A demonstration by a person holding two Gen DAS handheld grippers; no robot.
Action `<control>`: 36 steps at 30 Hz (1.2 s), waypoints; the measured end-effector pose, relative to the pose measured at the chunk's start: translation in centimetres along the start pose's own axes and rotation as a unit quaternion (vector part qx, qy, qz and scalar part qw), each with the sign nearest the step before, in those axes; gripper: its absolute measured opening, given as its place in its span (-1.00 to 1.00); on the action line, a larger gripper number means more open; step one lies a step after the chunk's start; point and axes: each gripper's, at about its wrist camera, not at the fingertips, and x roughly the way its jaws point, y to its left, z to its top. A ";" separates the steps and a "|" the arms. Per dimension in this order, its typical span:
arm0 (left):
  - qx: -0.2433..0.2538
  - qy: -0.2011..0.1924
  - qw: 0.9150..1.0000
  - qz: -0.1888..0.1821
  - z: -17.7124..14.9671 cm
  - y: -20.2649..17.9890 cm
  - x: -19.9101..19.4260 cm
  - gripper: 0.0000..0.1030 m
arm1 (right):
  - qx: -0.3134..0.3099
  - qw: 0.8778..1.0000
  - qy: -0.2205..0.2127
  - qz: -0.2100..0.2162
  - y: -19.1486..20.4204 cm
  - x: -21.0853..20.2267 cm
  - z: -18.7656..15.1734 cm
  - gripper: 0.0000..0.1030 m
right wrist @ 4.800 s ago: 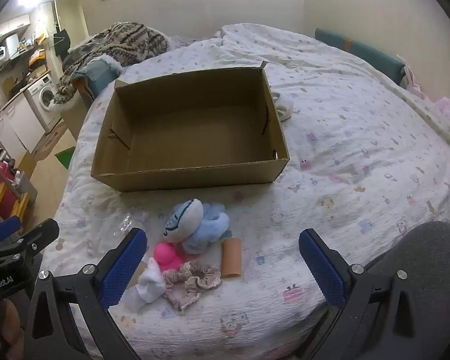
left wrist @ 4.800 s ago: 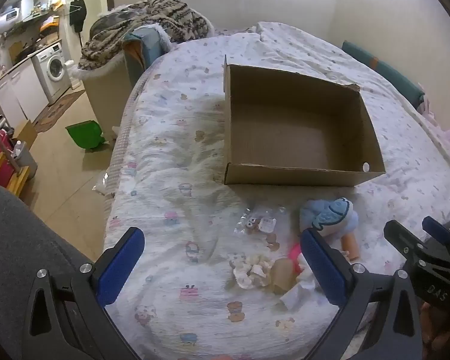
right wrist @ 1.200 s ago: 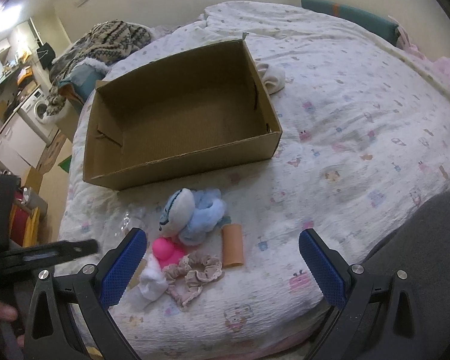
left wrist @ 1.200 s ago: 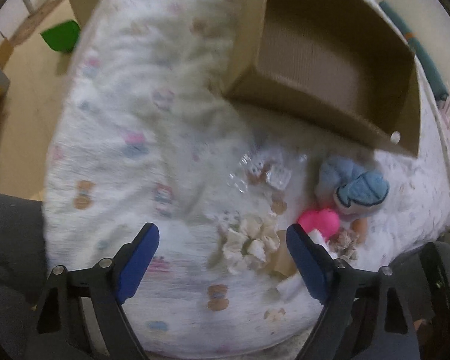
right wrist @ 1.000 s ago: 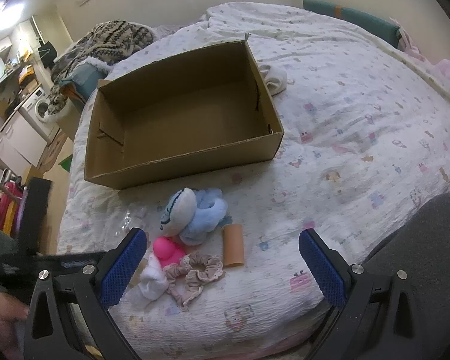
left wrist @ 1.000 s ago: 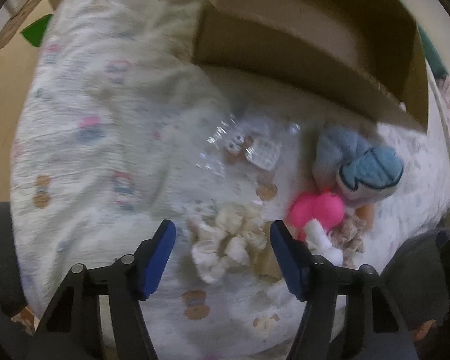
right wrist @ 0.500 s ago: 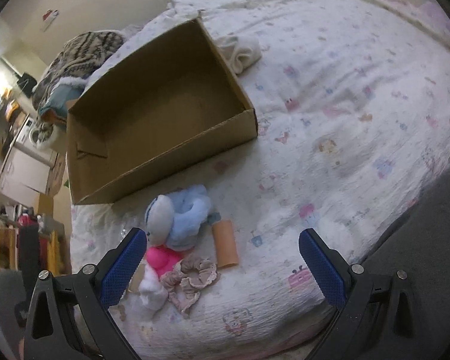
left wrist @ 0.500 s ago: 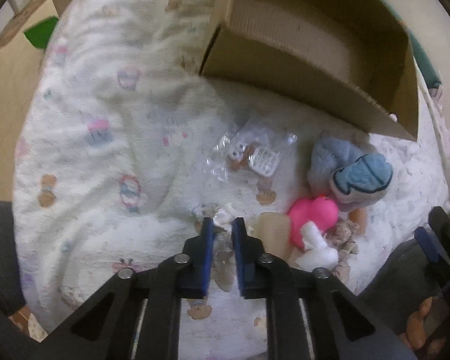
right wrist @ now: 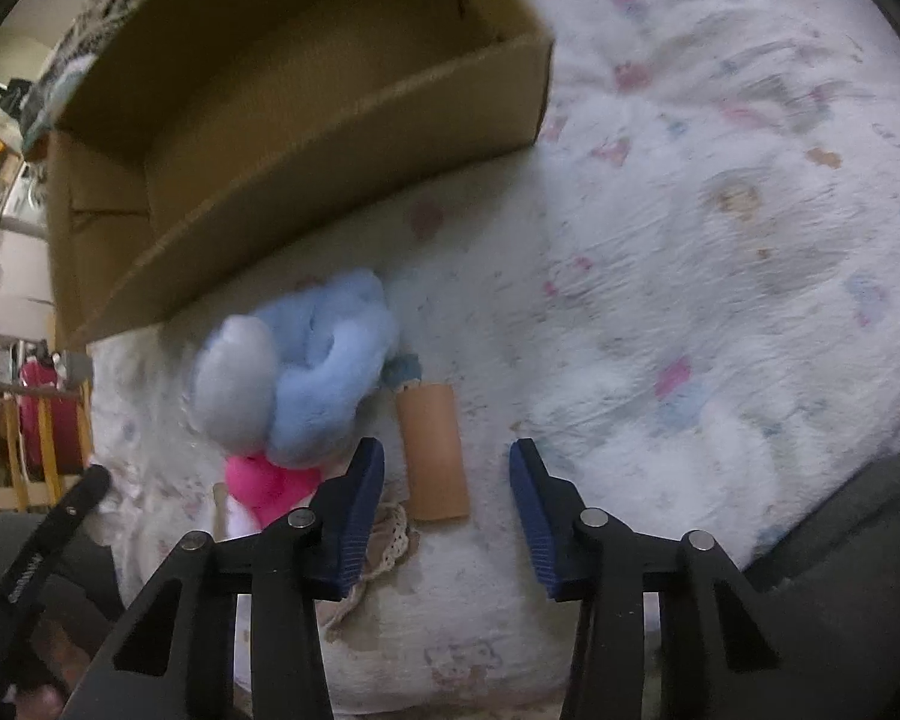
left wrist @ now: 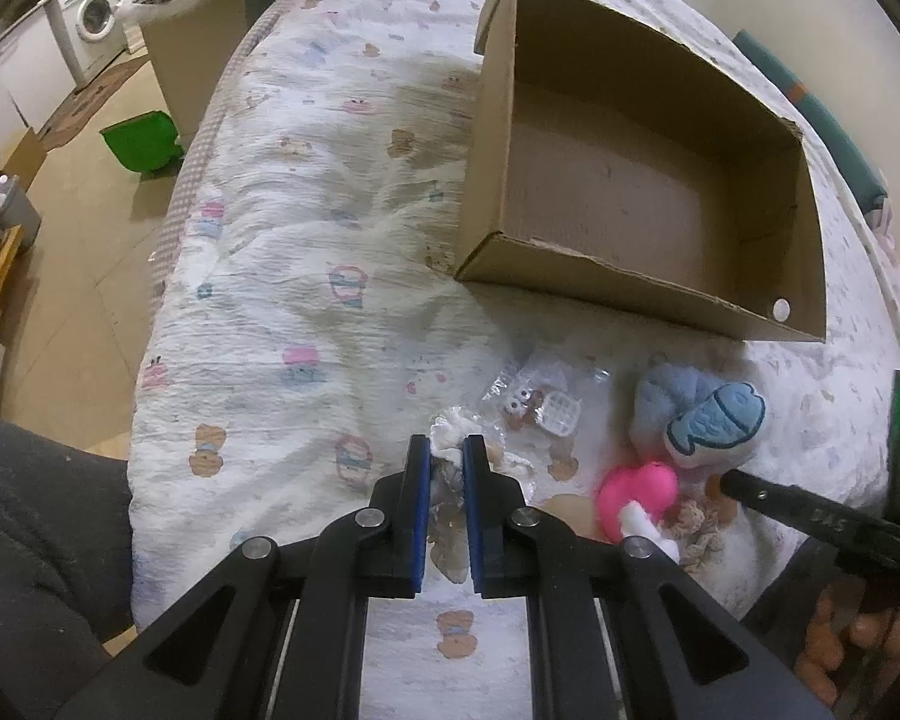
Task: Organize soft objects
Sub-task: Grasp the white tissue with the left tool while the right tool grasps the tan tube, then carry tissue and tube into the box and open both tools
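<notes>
Left gripper (left wrist: 447,450) was clamped on the white scrunchie (left wrist: 450,441), its 2 blue pads nearly together with white fabric bunched between them, just above the bedspread (left wrist: 306,276). Right gripper (right wrist: 447,468) hung with jaws apart and nothing between them, the orange tube (right wrist: 432,450) lying just ahead. The blue plush (right wrist: 306,366) touched the pink toy (right wrist: 264,486), near the cardboard box (left wrist: 570,294).
</notes>
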 end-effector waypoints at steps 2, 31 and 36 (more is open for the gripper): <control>-0.001 0.001 1.000 -0.002 -0.3 -0.3 0.3 -0.81 | -0.007 1.000 0.008 -0.015 0.3 0.7 0.0 -0.29; 0.064 -0.117 0.991 0.008 5.7 -3.6 -5.6 -0.81 | -0.034 0.978 -0.182 0.094 1.6 -10.6 5.2 -0.82; 0.074 -0.123 0.990 0.006 8.5 -5.7 -4.8 -0.81 | -0.036 0.974 -0.193 0.114 2.6 -10.4 7.2 -0.82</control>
